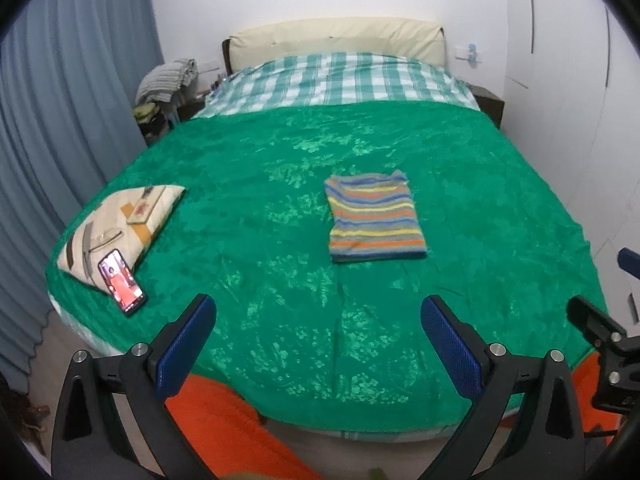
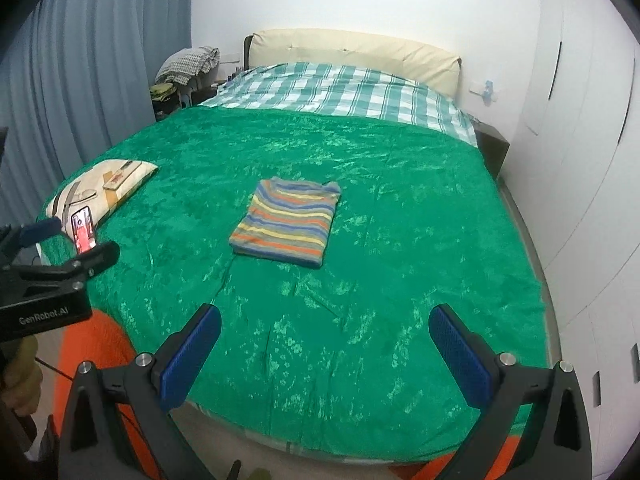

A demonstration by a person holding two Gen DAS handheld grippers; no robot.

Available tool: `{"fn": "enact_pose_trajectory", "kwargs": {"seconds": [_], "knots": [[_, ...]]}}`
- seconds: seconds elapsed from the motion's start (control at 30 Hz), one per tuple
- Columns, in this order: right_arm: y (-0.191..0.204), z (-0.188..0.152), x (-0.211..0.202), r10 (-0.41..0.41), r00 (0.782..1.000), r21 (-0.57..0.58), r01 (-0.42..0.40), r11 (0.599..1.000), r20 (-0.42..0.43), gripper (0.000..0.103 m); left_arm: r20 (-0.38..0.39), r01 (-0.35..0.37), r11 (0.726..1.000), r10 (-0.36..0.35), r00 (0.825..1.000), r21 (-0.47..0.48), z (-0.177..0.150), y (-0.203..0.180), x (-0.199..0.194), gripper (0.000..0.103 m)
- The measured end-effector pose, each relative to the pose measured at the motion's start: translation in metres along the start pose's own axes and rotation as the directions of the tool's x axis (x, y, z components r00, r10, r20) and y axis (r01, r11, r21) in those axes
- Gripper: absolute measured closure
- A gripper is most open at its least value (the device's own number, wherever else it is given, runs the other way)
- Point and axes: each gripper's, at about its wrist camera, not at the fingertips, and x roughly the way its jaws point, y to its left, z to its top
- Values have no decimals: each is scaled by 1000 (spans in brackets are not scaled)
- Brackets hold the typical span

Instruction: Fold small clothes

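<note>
A small striped garment [image 1: 374, 218] lies folded into a neat rectangle in the middle of the green blanket [image 1: 280, 208]; the right wrist view has the same garment [image 2: 288, 222] ahead and slightly left. My left gripper [image 1: 318, 312] hovers open over the blanket's near edge, well short of the garment, with nothing between its blue pads. My right gripper [image 2: 324, 320] is also open and empty, held back over the foot of the bed. The other gripper's body shows at the right edge [image 1: 600, 332] and at the left edge [image 2: 48, 276].
A patterned pillow [image 1: 120, 224] lies at the bed's left, with a lit phone [image 1: 121, 276] leaning on it. Checked bedding [image 1: 340, 80] and a cream headboard [image 1: 336, 40] are beyond. Blue curtains [image 1: 60, 120] hang left, white wardrobe doors [image 2: 580, 160] stand right. Orange fabric [image 1: 224, 428] lies below.
</note>
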Motion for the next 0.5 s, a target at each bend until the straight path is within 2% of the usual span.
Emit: {"fn": "enact_pose_trajectory", "kwargs": {"seconds": [0.27,0.5], "knots": [[3,-5,-1,10,1000,7,-10,1000,-8,1,11,17,1000,-17,1000,0,-6,1,-3,0],[6,-6,2,19,1000,4,-19,1000,-9,1,20,-7,1000,7,1000,7,-6,-2,-5,1]]}}
